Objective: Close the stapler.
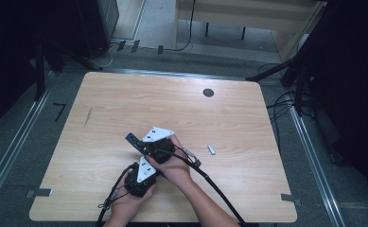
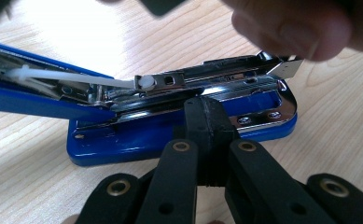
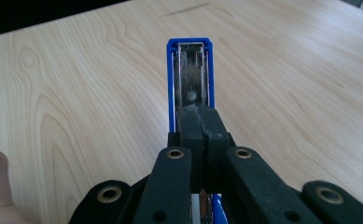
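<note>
i had the blue stapler (image 2: 179, 126) opened near the table's (image 1: 106, 104) front edge; left gripper (image 2: 210, 119) pinched its base, right gripper (image 3: 200, 122) clamped its lid.

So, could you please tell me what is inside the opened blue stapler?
The stapler shows a bare metal channel with a white pusher. The left gripper hides its middle, so staples cannot be confirmed.
</note>
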The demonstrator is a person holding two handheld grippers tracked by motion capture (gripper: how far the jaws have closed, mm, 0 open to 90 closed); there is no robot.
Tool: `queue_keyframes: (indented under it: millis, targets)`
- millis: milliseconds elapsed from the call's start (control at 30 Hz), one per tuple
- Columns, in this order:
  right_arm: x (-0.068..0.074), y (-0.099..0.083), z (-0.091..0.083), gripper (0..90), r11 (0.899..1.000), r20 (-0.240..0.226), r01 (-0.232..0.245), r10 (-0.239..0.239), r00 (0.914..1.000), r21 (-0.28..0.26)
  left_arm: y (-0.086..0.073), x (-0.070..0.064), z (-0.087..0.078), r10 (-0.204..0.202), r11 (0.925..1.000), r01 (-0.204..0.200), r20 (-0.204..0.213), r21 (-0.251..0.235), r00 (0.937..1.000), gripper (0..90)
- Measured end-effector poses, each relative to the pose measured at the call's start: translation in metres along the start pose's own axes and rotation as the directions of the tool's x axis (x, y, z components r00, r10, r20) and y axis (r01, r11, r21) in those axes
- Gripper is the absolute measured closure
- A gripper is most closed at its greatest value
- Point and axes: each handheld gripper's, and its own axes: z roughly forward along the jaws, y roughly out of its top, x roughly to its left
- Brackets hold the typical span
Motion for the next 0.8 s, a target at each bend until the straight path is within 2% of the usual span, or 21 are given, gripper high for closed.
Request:
queue_keyframes:
  millis: [333, 533, 800]
  targets:
    - [0.0, -0.004, 0.013, 90.0, 0.999, -0.006, -0.01, 0.01, 0.9999, 0.049, 0.0, 0.0, 0.0, 0.006, 1.0, -0.006, -0.002, 0.003, 1.0, 90.0]
    - [0.001, -0.004, 0.022, 90.0, 0.995, 0.003, -0.015, 0.015, 0.9999, 0.101, 0.0, 0.0, 0.0, 0.003, 1.0, -0.003, 0.0, 0.003, 1.0, 90.0]
    - [-0.002, -0.003, 0.024, 90.0, 0.993, -0.009, -0.035, 0.036, 0.9993, 0.109, 0.0, 0.0, 0.0, 0.003, 1.0, -0.003, 0.001, 0.002, 1.0, 90.0]
